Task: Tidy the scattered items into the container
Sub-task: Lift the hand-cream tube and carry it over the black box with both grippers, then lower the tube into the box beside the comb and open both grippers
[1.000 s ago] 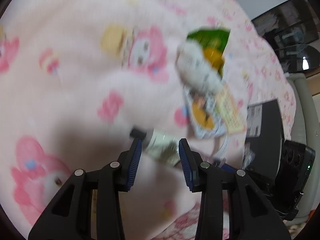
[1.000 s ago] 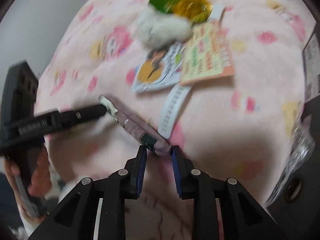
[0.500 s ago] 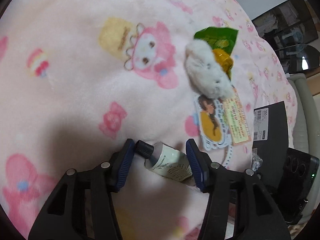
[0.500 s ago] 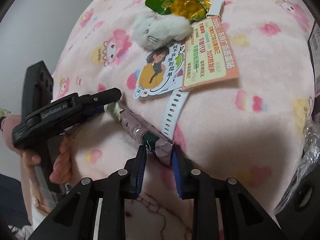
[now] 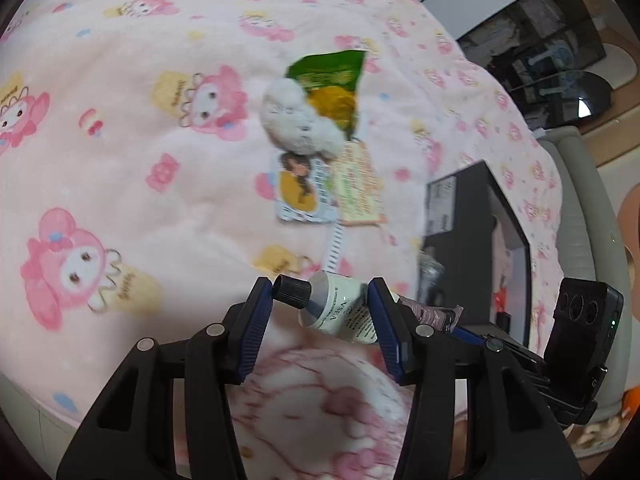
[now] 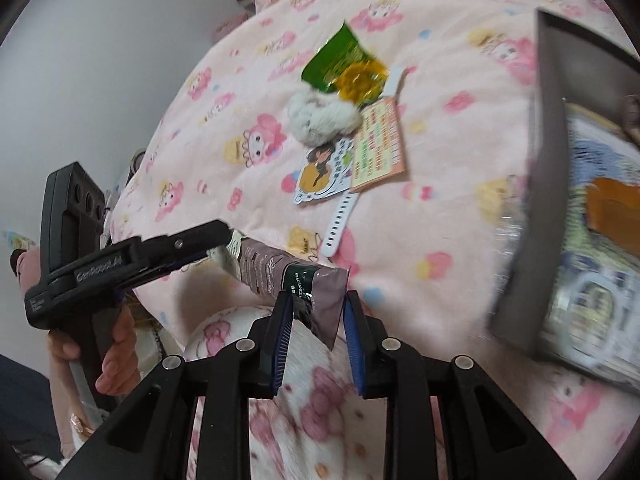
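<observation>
My left gripper [image 5: 320,292] has a white tube [image 5: 340,312] with a black cap lying crosswise between its pads, lifted clear of the pink blanket [image 5: 160,160]. Its jaws are closing, the cap against one pad and the body against the other. My right gripper [image 6: 318,300] is shut on the crimped end of a mauve tube [image 6: 280,272], which points toward the left gripper [image 6: 216,236]. The dark box [image 6: 548,160] stands at the right with packets inside it. A green packet [image 6: 340,60], a white plush [image 6: 320,116], two cards [image 6: 376,148] and a white strap [image 6: 340,220] lie on the blanket.
A person's hand [image 6: 116,352] grips the left tool's handle. The blanket's near edge drops off below both grippers onto a pink patterned cloth [image 5: 320,400]. A grey wall [image 6: 100,60] lies to the left, dark shelving [image 5: 540,40] at the far right.
Both grippers have risen and drawn back, each carrying its tube off the blanket. The left jaws stand wider around the white tube than a second ago. The box has come into fuller view.
</observation>
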`<action>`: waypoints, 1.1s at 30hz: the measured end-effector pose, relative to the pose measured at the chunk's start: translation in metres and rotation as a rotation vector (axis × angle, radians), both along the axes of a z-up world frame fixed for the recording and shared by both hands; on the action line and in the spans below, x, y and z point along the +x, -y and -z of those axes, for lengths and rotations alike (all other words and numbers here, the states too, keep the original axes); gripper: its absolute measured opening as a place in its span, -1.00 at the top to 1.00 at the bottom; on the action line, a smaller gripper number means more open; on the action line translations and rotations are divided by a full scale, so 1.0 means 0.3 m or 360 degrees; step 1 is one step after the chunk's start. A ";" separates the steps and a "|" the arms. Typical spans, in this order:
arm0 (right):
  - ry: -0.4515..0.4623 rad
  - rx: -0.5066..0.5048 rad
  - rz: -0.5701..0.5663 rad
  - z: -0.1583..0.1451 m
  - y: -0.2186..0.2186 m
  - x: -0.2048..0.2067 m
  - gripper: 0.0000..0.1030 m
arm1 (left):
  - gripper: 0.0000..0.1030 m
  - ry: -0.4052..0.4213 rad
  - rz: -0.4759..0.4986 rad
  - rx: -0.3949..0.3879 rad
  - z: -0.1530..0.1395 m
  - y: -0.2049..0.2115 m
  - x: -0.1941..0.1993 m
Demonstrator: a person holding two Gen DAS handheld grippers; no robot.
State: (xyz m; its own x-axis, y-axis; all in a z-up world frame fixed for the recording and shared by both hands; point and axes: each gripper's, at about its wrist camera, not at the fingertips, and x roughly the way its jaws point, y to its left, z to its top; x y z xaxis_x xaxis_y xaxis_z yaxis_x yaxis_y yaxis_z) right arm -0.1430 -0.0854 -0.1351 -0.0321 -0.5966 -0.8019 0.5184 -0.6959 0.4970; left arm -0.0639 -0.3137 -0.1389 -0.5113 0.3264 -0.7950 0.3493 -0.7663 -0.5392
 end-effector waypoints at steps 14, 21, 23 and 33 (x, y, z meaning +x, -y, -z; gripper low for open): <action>-0.0147 -0.0092 0.0130 -0.157 -0.321 0.069 0.57 | 0.04 -0.0130 0.0111 -0.0013 -0.149 -0.310 0.008; -0.0216 -0.0140 0.0112 -0.223 -0.475 0.019 0.57 | 0.03 -0.0206 0.0139 -0.0056 -0.238 -0.461 -0.035; -0.0262 -0.0161 0.0112 -0.257 -0.512 0.000 0.57 | 0.03 -0.0237 0.0152 -0.0064 -0.273 -0.497 -0.065; -0.0453 -0.0148 0.0230 -0.361 -0.721 -0.164 0.57 | 0.05 -0.0278 0.0367 -0.0026 -0.287 -0.722 -0.324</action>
State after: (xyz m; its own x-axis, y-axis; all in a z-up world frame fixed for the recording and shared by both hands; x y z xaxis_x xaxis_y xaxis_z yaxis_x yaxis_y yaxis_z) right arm -0.1922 0.1310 -0.0269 -0.3367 -0.6395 -0.6911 0.5446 -0.7310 0.4112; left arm -0.1612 -0.0971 -0.0529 -0.5546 0.4378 -0.7076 0.0681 -0.8237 -0.5630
